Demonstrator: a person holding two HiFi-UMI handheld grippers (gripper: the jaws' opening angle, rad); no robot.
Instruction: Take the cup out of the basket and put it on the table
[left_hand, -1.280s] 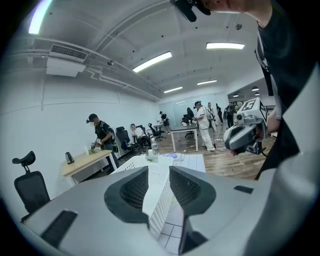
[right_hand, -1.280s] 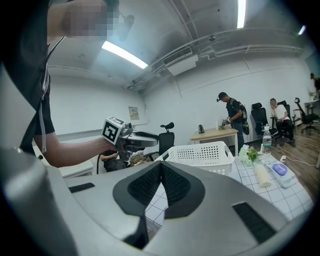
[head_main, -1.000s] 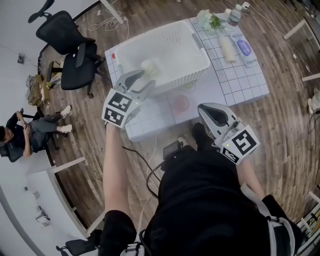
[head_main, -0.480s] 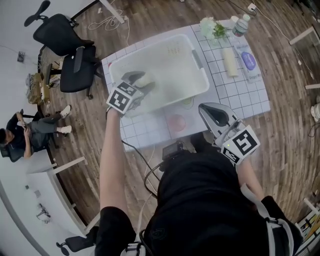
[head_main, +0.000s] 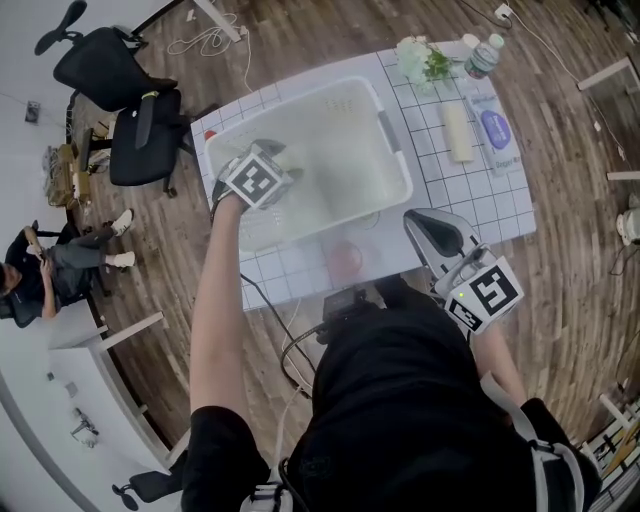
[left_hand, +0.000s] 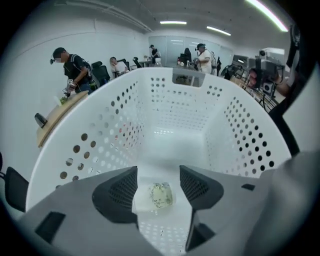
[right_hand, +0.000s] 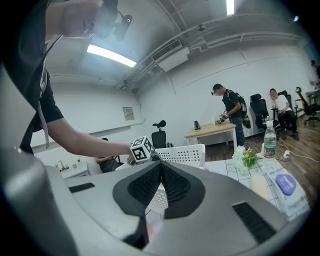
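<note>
The white plastic basket (left_hand: 175, 107), its walls punched with round holes, sits on the grid-patterned worktop (head_main: 470, 190). A pale speckled cup (left_hand: 159, 196) lies on the basket floor between the jaws of the left hand-held gripper (left_hand: 158, 174). Those jaws have just been opening wide and stand clear of the cup. The right hand-held gripper (right_hand: 161, 167) is closed and empty.

My left tongs (left_hand: 158, 174) and right tongs (right_hand: 160, 171) are grey shells with black ribbed pads (left_hand: 121, 189) and black-and-white marker cubes (head_main: 258, 180); my shirt (head_main: 400, 400) is black and short-sleeved.
</note>
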